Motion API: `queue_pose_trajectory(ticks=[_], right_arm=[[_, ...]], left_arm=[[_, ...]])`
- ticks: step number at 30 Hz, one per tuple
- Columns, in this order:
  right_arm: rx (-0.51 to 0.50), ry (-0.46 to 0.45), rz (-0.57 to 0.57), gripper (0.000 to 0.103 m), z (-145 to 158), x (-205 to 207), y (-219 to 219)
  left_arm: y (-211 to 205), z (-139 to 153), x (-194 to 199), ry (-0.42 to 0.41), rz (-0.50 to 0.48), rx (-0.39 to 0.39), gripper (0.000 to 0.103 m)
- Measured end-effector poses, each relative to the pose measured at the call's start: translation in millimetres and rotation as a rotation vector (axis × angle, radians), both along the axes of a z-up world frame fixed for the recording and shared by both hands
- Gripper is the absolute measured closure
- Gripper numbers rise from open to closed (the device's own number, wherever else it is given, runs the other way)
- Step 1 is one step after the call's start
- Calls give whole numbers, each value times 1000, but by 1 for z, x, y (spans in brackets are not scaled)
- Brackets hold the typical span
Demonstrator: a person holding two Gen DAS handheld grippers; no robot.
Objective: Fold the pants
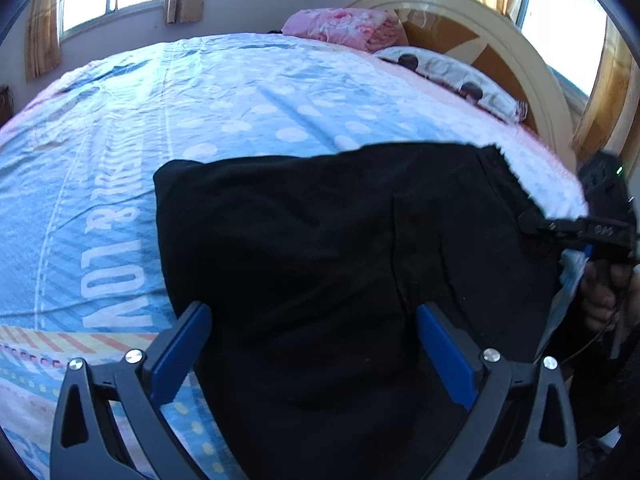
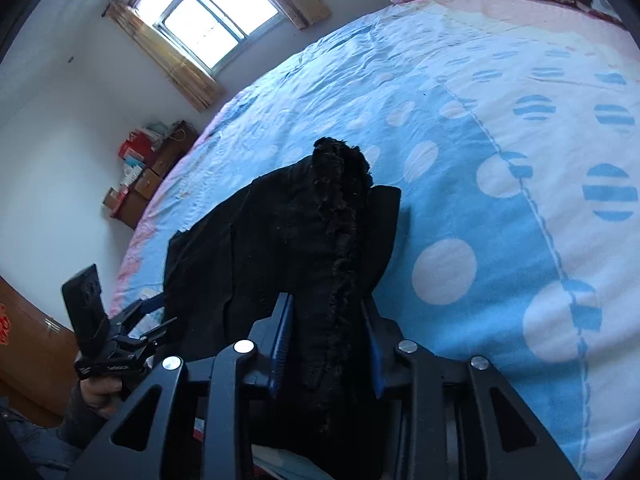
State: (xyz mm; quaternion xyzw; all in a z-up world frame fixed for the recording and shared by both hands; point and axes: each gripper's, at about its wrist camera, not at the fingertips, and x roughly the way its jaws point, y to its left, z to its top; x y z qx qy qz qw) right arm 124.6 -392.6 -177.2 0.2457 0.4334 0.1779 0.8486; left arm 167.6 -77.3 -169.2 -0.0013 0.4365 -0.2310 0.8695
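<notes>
Black pants [image 1: 320, 240] lie folded on the blue dotted bedsheet [image 1: 200, 120] near the bed's front edge. My left gripper [image 1: 316, 320] is open, its blue-padded fingers spread above the cloth, touching nothing that I can see. My right gripper [image 2: 328, 316] is shut on the pants' fuzzy waistband edge [image 2: 340, 208], which stands bunched up between its fingers. In the left wrist view the right gripper [image 1: 536, 226] holds the pants' right edge. In the right wrist view the left gripper [image 2: 152, 320] sits at the pants' left side.
A pink folded blanket [image 1: 340, 28] and a spotted pillow [image 1: 448, 72] lie by the wooden headboard [image 1: 500, 52]. Boxes [image 2: 140, 168] are stacked against the wall beyond the bed. Windows with curtains are behind.
</notes>
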Motion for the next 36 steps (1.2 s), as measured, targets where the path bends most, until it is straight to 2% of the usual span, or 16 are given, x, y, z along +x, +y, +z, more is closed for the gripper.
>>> queue_pose_trajectory(ticks=[1, 2, 3, 6, 9, 12, 16, 18, 20, 23, 25, 26, 27, 28, 30, 36], right_arm=[[8, 5, -3, 73, -2, 2, -1], [-3, 6, -1, 75, -4, 3, 1], [-23, 5, -2, 77, -3, 4, 5], [-97, -34, 10, 81, 13, -5, 18], [-119, -99, 35, 83, 35, -19, 29], [-172, -96, 37, 83, 35, -20, 35], [-95, -32, -7, 83, 15, -10, 18], [-98, -38, -7, 83, 15, -11, 18], [-117, -42, -2, 83, 15, -11, 20], [-98, -37, -4, 83, 13, -9, 17], [-89, -37, -4, 83, 11, -8, 17], [-81, -35, -4, 83, 9, -8, 16], [-74, -36, -6, 83, 9, -9, 14], [-64, -37, -6, 83, 8, -9, 13], [-66, -53, -4, 83, 11, -11, 15], [-87, -118, 8, 86, 35, -23, 26]], left_arm=[[0, 0, 1, -3, -1, -4, 1], [-2, 0, 1, -14, 7, 18, 12], [-3, 2, 0, -26, 10, 25, 33], [4, 10, 0, -26, 32, -30, 66], [15, 9, 1, -15, 52, -74, 79], [20, 10, 0, -11, 69, -109, 84], [16, 16, -7, -59, 70, -21, 76], [19, 18, -10, -72, 93, 2, 47], [28, 17, -11, -65, 121, -13, 24], [38, -2, -2, 35, 146, -64, 22], [38, -5, -1, 35, 134, -100, 19], [36, -6, 0, 34, 126, -100, 20], [34, -6, 1, 33, 121, -93, 32], [32, -5, 2, 29, 117, -94, 46], [33, 0, 2, 27, 119, -118, 88], [42, 16, -10, -24, 135, -158, 95]])
